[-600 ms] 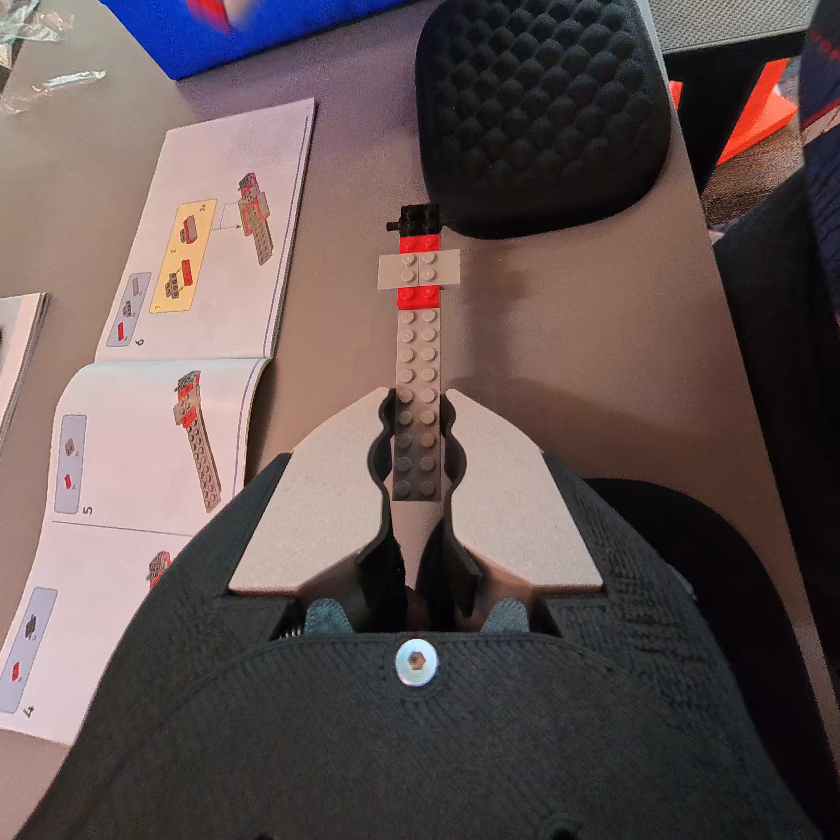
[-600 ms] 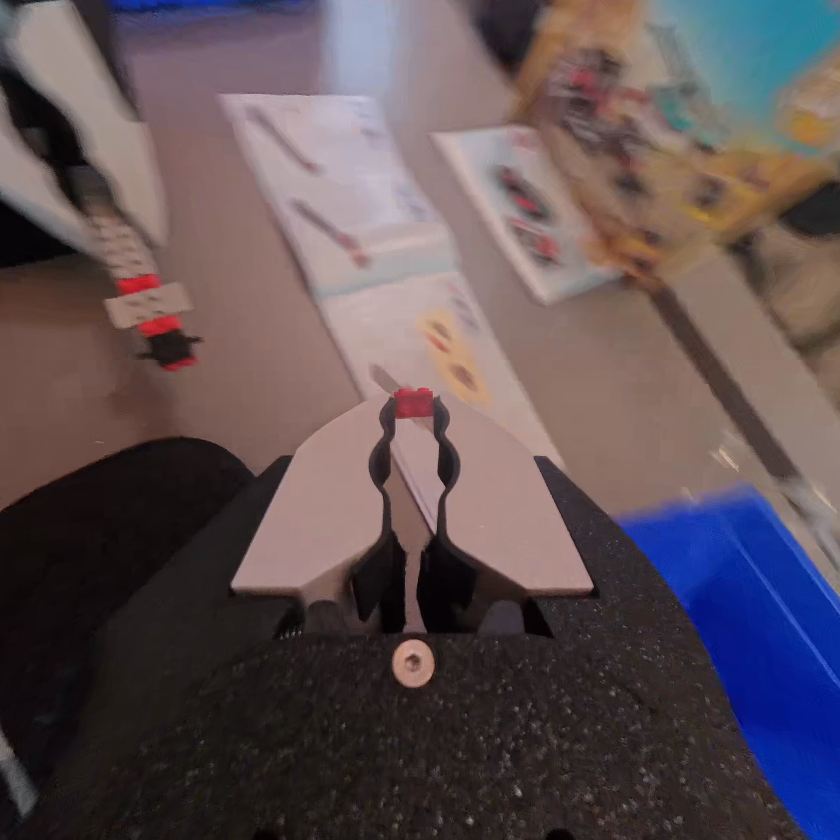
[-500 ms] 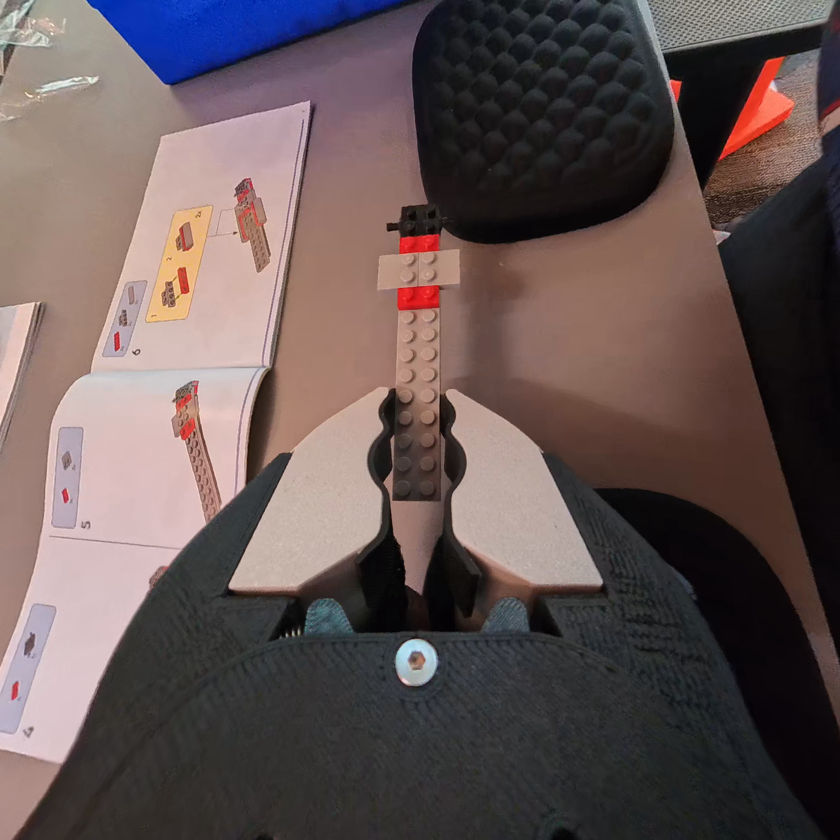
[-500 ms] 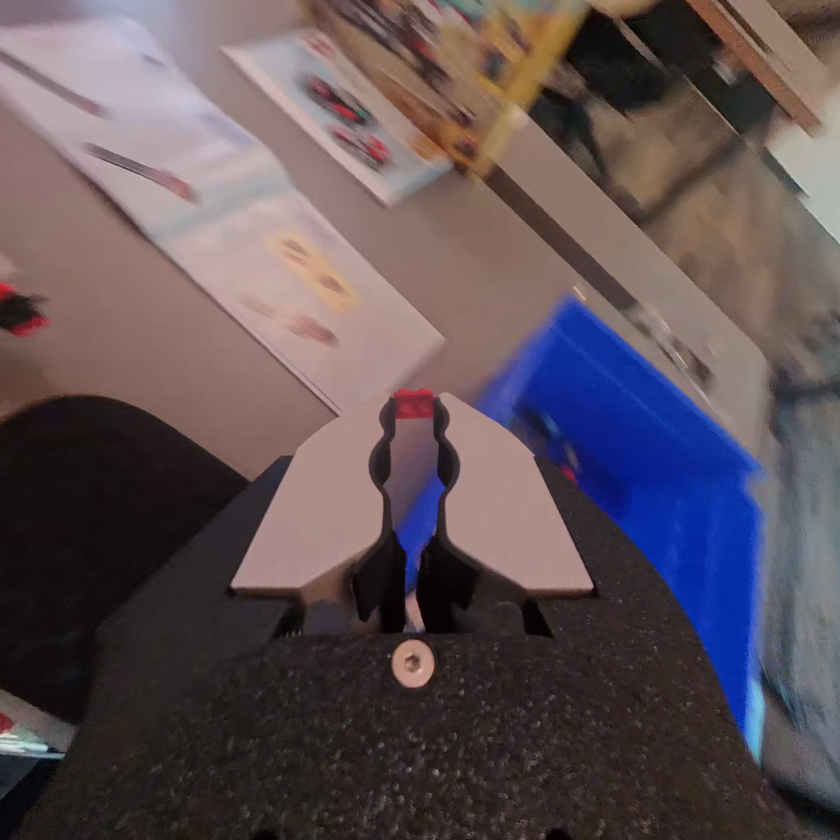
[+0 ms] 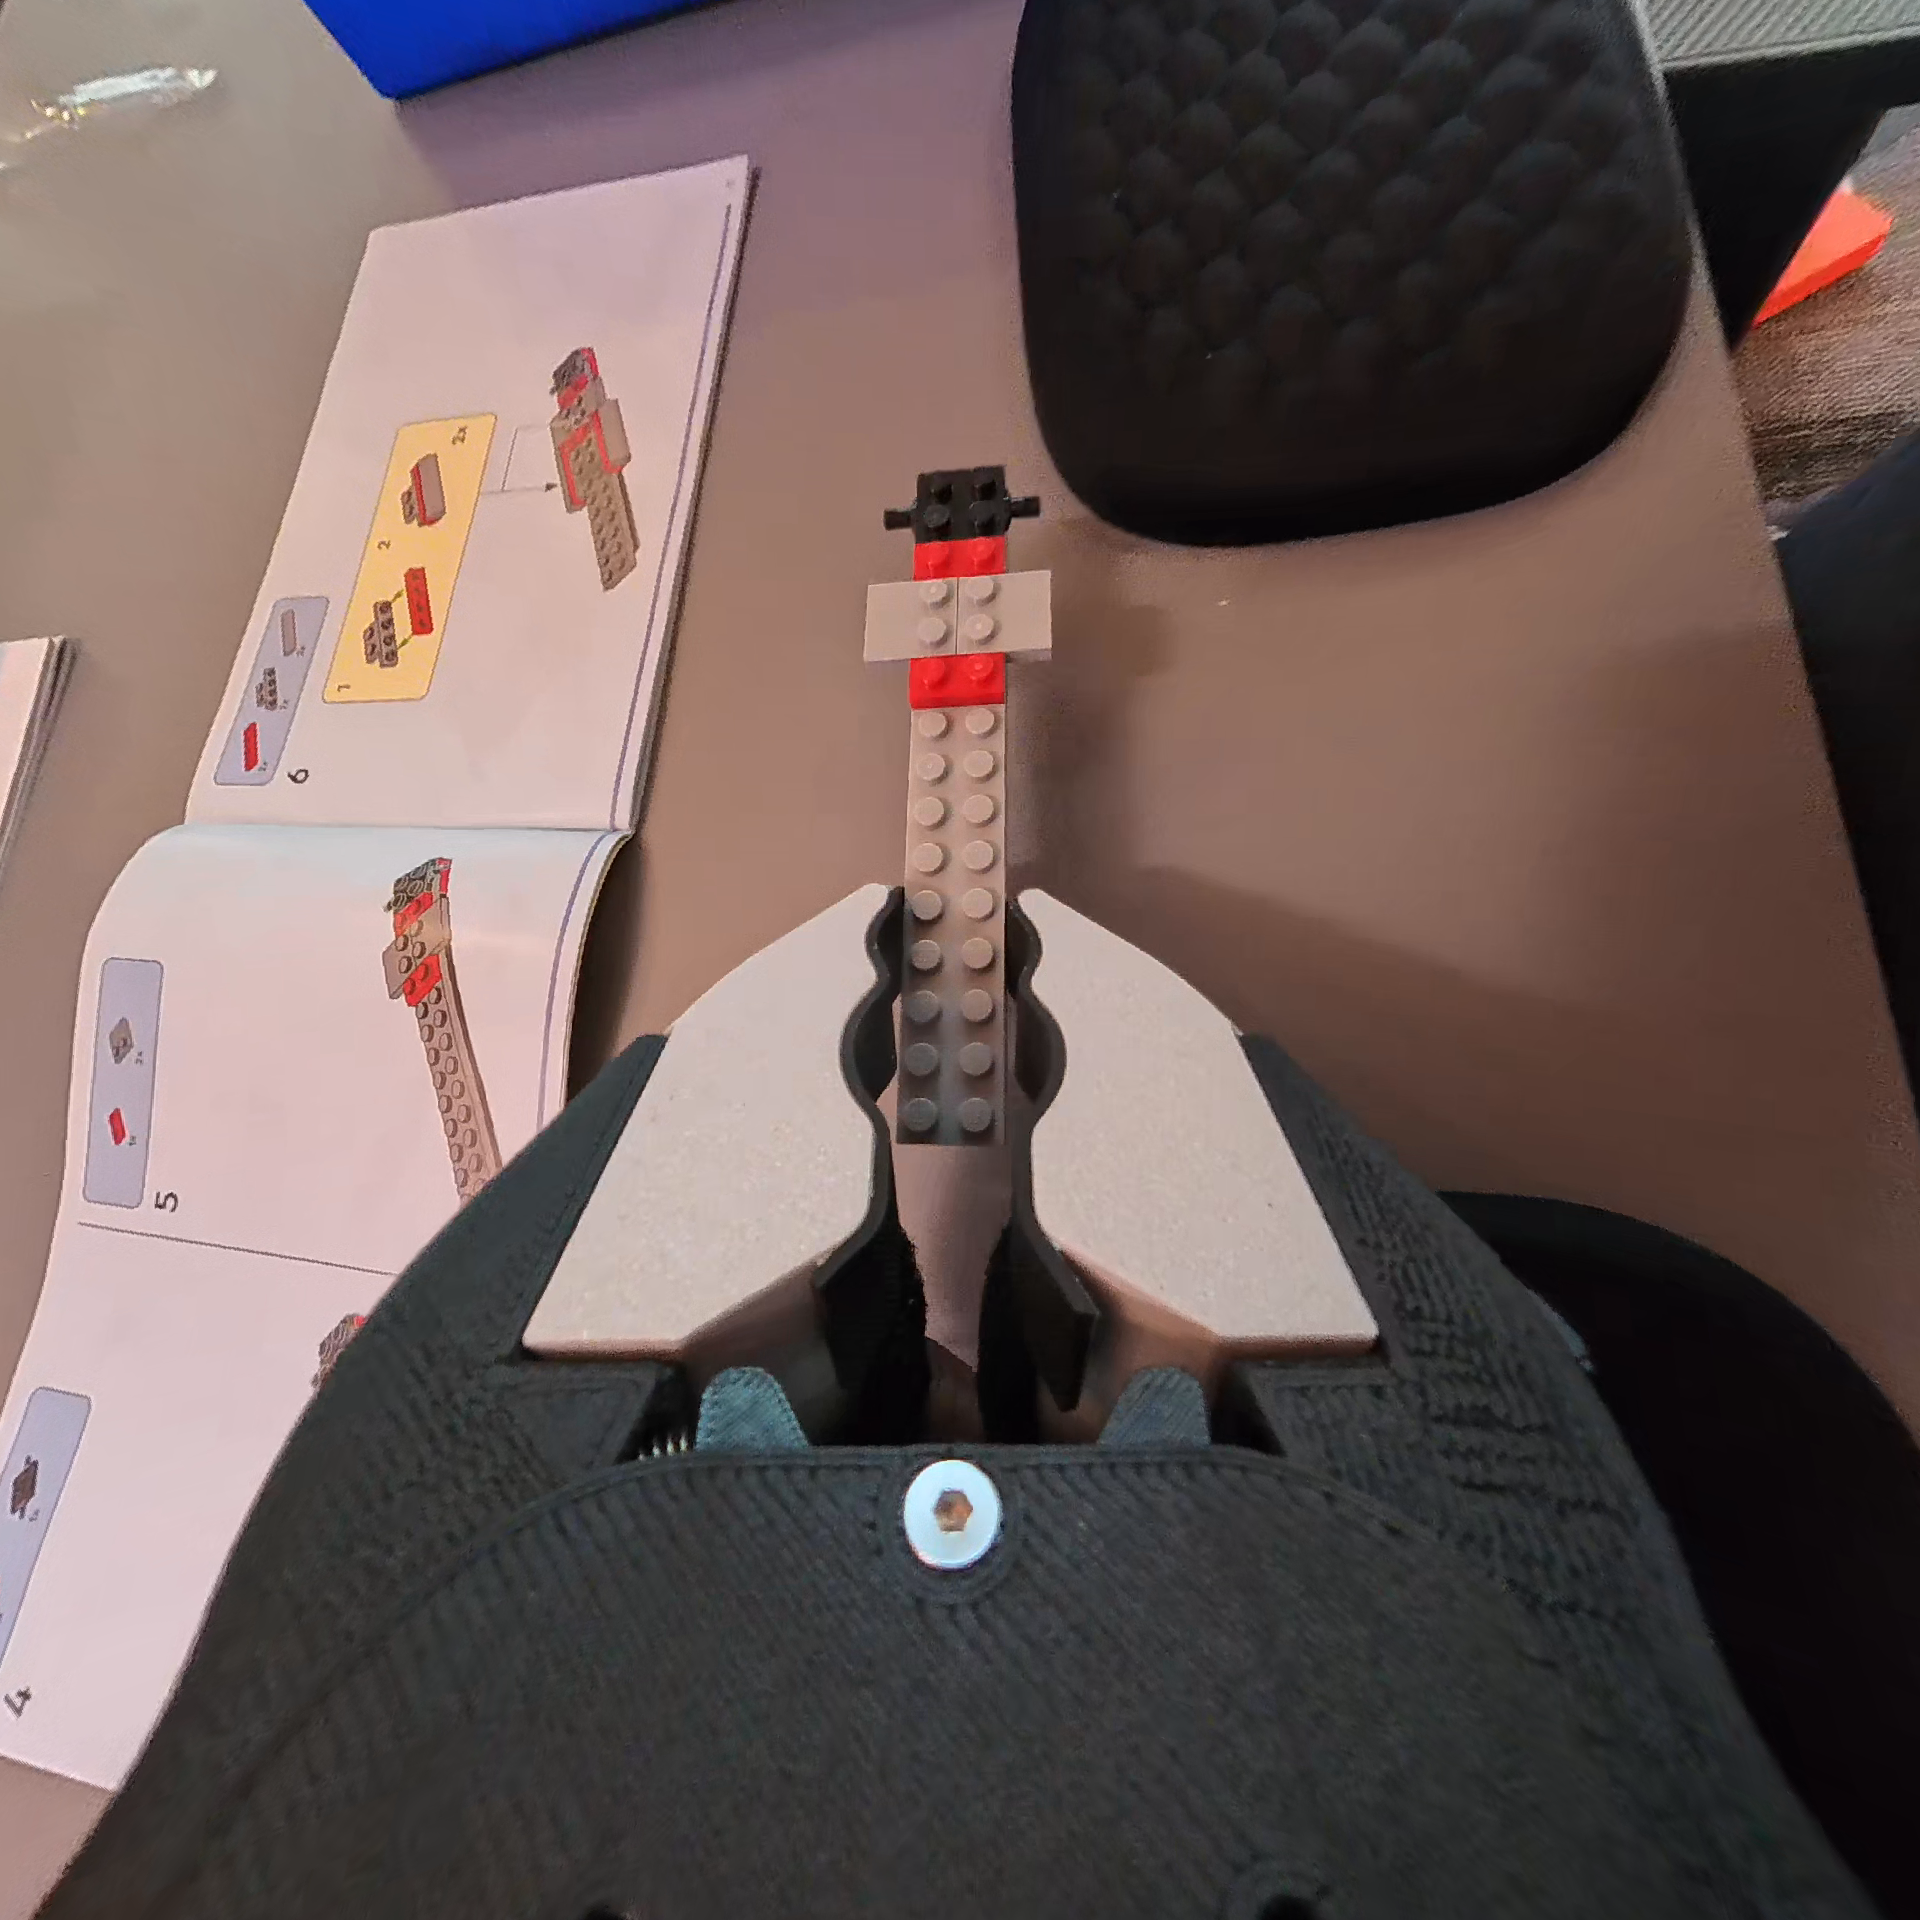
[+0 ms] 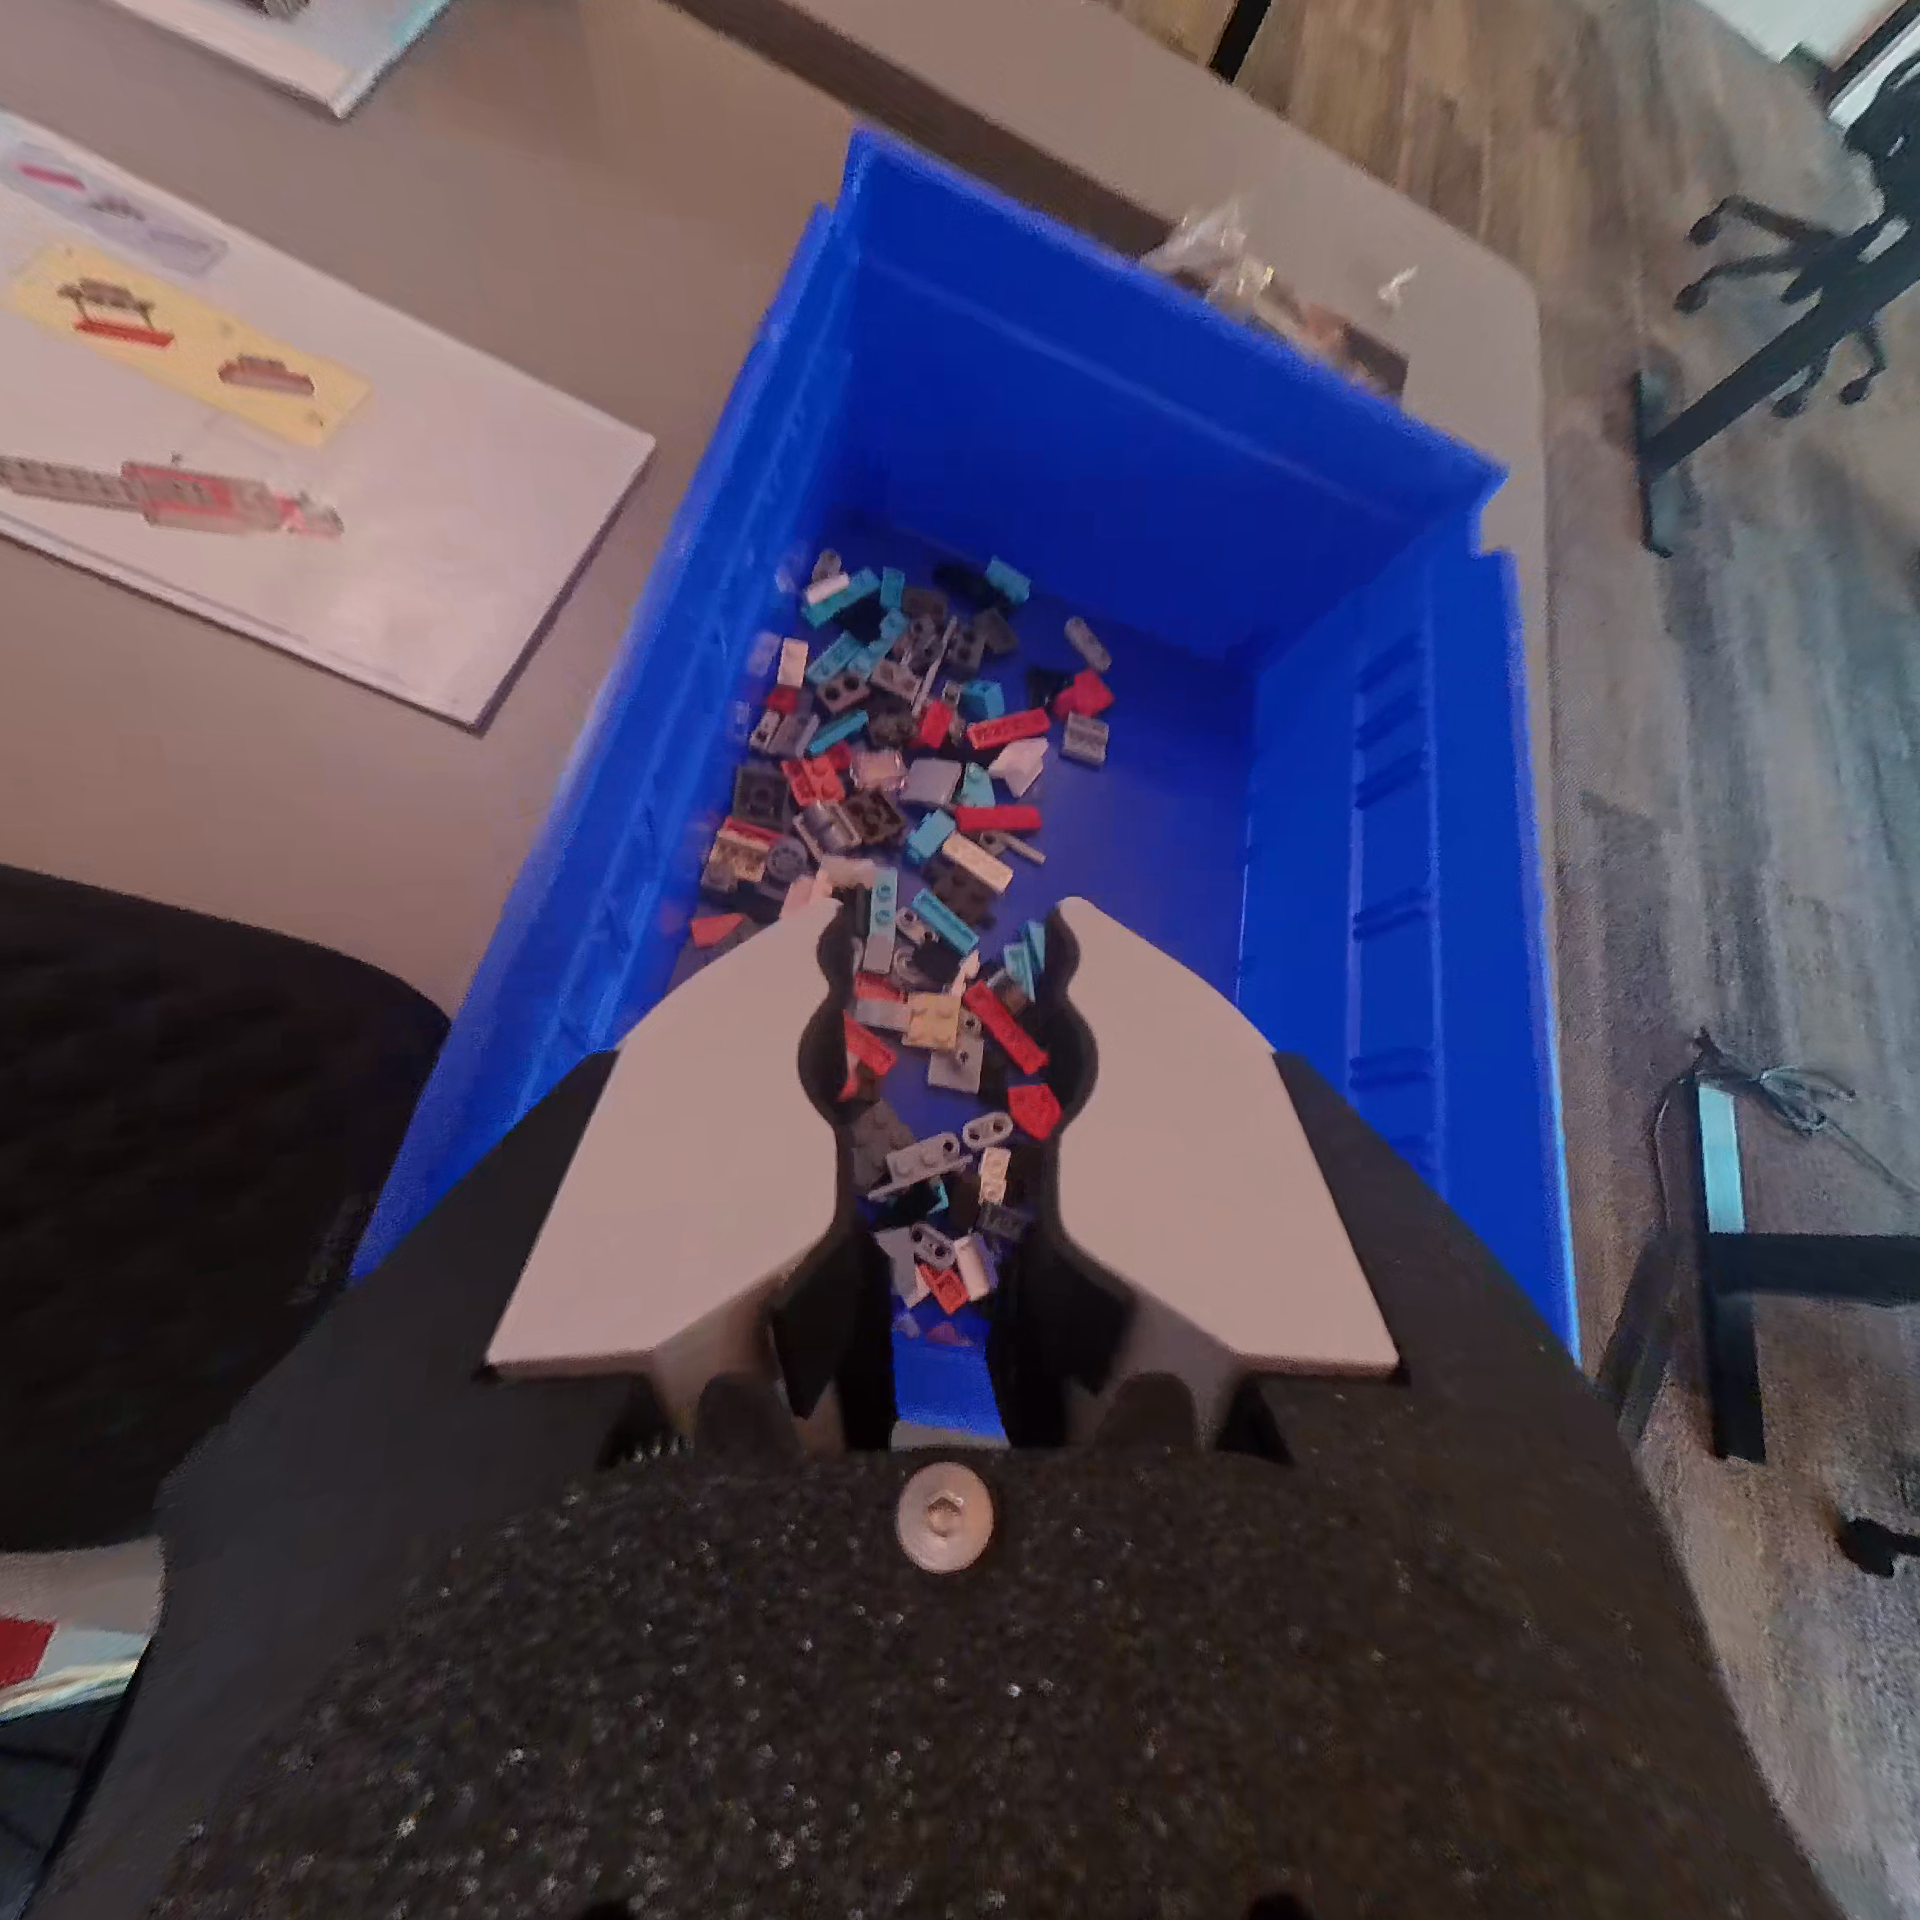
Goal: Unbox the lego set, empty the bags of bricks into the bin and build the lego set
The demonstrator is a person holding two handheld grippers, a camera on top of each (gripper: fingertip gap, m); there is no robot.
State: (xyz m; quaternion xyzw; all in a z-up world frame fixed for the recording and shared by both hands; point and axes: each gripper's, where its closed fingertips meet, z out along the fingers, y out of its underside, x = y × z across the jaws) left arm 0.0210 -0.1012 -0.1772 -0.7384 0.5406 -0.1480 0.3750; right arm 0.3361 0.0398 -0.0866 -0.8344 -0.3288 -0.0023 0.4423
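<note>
My left gripper [image 5: 953,902] is shut on a long grey lego plate [image 5: 953,821] and holds it above the table. The plate carries red pieces, a grey cross piece and a black axle piece at its far end. My right gripper [image 6: 948,906] is open and empty, hovering over the blue bin [image 6: 1091,436]. Several loose bricks [image 6: 894,790] of red, teal, grey and black lie in the bin. The open instruction booklet lies left of the plate in the left wrist view [image 5: 436,665] and left of the bin in the right wrist view [image 6: 260,457].
A black padded cushion [image 5: 1340,239] lies beyond the plate near the table's right edge [image 5: 1766,644]. Another black pad [image 6: 156,1143] sits left of the bin. Empty clear bags [image 6: 1226,260] lie behind the bin. Floor and chair legs [image 6: 1766,312] show to the right. About 35 cm separates my left fingertips from my right.
My right gripper swung right from the booklet to over the blue bin and opened; the small red brick it held is gone from its tips. The left gripper stayed nearly still with the plate.
</note>
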